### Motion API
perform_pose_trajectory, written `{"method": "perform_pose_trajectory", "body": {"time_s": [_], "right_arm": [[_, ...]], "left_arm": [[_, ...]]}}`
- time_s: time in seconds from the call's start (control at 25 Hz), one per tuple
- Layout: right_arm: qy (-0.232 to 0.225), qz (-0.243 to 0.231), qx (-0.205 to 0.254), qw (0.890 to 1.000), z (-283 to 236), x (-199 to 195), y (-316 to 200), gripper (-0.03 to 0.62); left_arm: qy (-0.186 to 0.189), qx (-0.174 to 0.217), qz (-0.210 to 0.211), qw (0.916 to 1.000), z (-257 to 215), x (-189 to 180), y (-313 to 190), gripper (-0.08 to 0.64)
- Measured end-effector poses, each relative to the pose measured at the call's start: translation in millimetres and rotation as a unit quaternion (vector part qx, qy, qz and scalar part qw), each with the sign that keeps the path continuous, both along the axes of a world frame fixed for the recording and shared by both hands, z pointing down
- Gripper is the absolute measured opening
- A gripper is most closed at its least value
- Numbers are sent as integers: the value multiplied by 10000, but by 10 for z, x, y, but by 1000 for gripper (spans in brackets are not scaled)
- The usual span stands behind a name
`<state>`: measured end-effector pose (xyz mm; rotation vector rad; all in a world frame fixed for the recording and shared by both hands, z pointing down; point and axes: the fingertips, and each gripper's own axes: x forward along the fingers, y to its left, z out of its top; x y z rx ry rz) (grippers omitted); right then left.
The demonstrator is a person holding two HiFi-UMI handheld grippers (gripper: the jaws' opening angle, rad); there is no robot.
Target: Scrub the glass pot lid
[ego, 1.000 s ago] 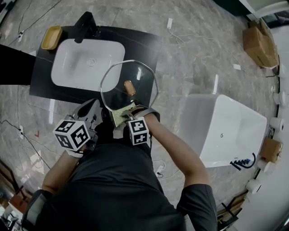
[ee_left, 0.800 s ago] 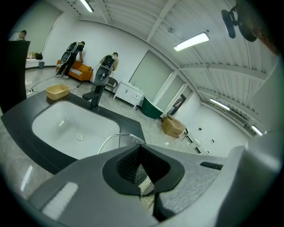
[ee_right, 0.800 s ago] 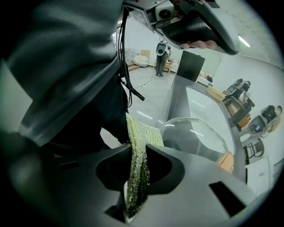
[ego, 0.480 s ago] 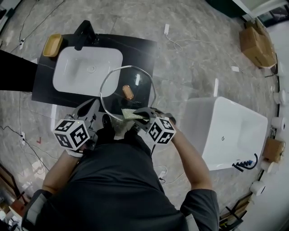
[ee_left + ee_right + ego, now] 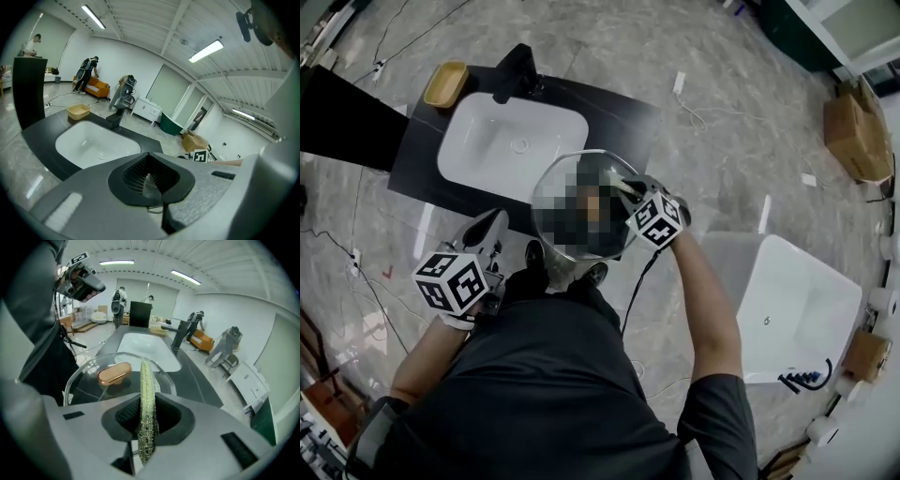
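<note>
Scrubbing: my left gripper [image 5: 151,180] pinches the glass lid [image 5: 88,389] by its rim; my right gripper [image 5: 144,422], clamped on the scouring pad [image 5: 145,380], should press flat.

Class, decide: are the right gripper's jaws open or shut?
Shut. The right gripper clamps the green scouring pad edge-on between its jaws, above the glass pot lid.

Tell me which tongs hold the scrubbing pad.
The right tongs: they are shut on the green scrubbing pad at the glass lid; the left tongs pinch only the lid's rim.
</note>
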<state>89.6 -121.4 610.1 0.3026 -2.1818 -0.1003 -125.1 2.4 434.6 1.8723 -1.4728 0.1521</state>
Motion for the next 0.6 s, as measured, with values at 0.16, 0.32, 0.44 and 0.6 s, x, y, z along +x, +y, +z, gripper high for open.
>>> {"method": "perform_pose_trajectory", "body": {"time_s": [0.16, 0.32, 0.44, 0.6], "right_arm": [[162, -513, -343, 9980, 252, -27, 426, 63], [-146, -152, -612, 9979, 261, 87, 700, 63], [-232, 77, -748, 9969, 268, 158, 976, 63], [-462, 349, -1083, 9924, 288, 27, 1434, 63]], "left_arm": [[-11, -161, -56, 9999, 111, -45, 46, 0], [21, -229, 216, 9995, 171, 111, -24, 0], [45, -233, 531, 9983, 181, 264, -103, 0], [105, -227, 918, 9955, 192, 437, -212, 0]]}}
